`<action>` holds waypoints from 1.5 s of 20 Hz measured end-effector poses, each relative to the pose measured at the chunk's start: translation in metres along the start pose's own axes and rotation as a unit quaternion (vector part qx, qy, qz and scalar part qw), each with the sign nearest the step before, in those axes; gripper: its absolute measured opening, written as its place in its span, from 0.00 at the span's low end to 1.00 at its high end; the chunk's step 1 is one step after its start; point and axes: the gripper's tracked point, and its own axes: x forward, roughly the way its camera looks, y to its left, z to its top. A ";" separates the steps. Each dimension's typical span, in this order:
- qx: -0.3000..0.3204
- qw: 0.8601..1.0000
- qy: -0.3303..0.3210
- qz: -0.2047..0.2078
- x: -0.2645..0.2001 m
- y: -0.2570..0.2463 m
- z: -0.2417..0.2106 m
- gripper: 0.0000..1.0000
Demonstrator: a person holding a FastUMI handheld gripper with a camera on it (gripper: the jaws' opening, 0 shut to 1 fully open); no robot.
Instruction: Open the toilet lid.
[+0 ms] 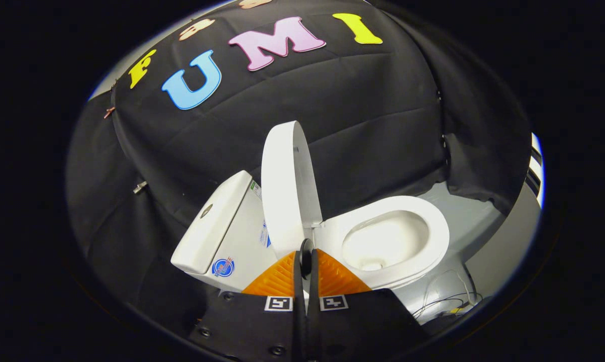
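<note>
The toilet [332, 236] sits tilted across the gripper view, on a pale floor [463, 216] in front of the black cloth wall [373, 110]. Its lid [287, 186] stands raised, nearly upright, hinged at the back of the bowl and leaning toward the tank [222, 231]. The seat [408, 241] lies down flat on the bowl rim, and the white bowl is open to view beyond the fingers. The tank carries a round sticker on its side and a flush button on its top.

The tongs [306, 261] point at the hinge end of the lid. Their two fingers are drawn together with hardly any gap between them, and nothing is held between them. The tips sit just in front of the lower edge of the lid, near the hinge; whether they touch it cannot be told.

A few thin cables [448, 301] lie on the floor beside the foot of the toilet.
</note>
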 end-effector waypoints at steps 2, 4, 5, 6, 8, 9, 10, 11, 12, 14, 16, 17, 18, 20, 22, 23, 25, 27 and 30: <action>-0.022 1.000 -0.004 -0.017 0.000 0.009 0.000 0.05; -0.030 0.999 -0.005 -0.025 0.000 0.018 -0.002 0.05; -0.037 0.999 -0.004 -0.028 0.000 0.026 -0.003 0.05; -0.041 0.999 -0.004 -0.030 0.000 0.032 -0.005 0.05; -0.047 0.998 -0.006 -0.035 0.002 0.041 -0.008 0.05; -0.050 0.998 -0.010 -0.040 0.001 0.043 -0.008 0.05; -0.053 0.998 -0.008 -0.043 0.002 0.047 -0.009 0.05; -0.059 0.997 -0.011 -0.048 0.003 0.052 -0.011 0.05; -0.065 0.997 -0.010 -0.050 0.004 0.058 -0.013 0.05; -0.072 0.996 -0.010 -0.054 0.005 0.067 -0.016 0.05; -0.079 0.995 -0.014 -0.061 0.007 0.074 -0.018 0.05; -0.085 0.994 -0.016 -0.064 0.008 0.078 -0.019 0.05; -0.091 0.994 -0.017 -0.065 0.008 0.082 -0.020 0.06; -0.102 0.992 -0.020 -0.068 0.010 0.089 -0.023 0.06; -0.115 0.990 -0.024 -0.075 0.012 0.095 -0.025 0.07; -0.118 0.990 -0.027 -0.077 0.012 0.098 -0.026 0.07; -0.130 0.988 -0.033 -0.079 0.014 0.106 -0.030 0.07; -0.142 0.986 -0.037 -0.081 0.016 0.111 -0.033 0.07; -0.149 0.985 -0.040 -0.080 0.019 0.119 -0.037 0.08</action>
